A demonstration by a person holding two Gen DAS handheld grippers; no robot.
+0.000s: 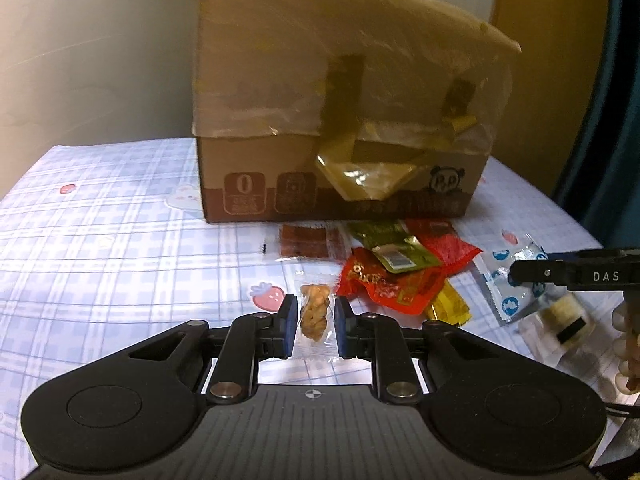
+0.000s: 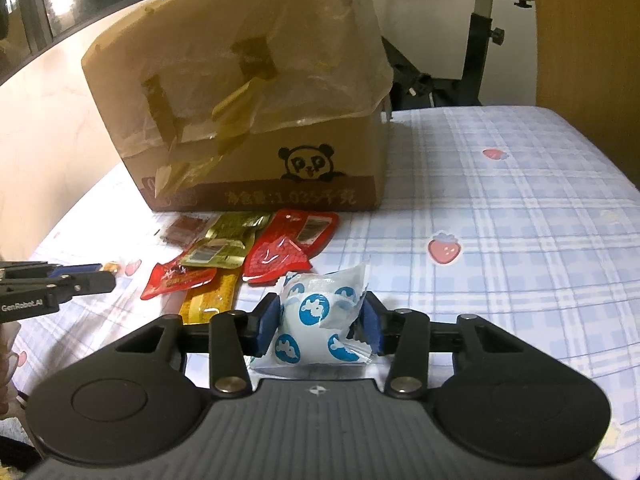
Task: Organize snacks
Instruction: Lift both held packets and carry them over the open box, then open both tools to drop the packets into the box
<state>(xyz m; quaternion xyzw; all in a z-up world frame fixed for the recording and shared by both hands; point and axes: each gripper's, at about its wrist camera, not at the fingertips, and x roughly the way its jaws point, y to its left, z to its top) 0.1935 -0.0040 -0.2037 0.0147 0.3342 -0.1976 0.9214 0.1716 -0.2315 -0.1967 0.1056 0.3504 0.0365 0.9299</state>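
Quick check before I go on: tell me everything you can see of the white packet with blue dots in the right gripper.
The white packet is a puffy, pillow-shaped wrapper of glossy plastic, printed with round blue dots that each bear a small white figure. Its crimped ends are crumpled, one sticking up, one folded at the lower right. It sits between the jaws of the right gripper, whose blue pads press both sides. Below it is the checked cloth; whether it is lifted clear is unclear. It lies apart from the red and gold packets.

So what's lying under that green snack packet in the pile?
The green packet rests partly on a red packet and overlaps another red packet. A yellow packet pokes out below. Anything beneath the pile's middle is hidden.
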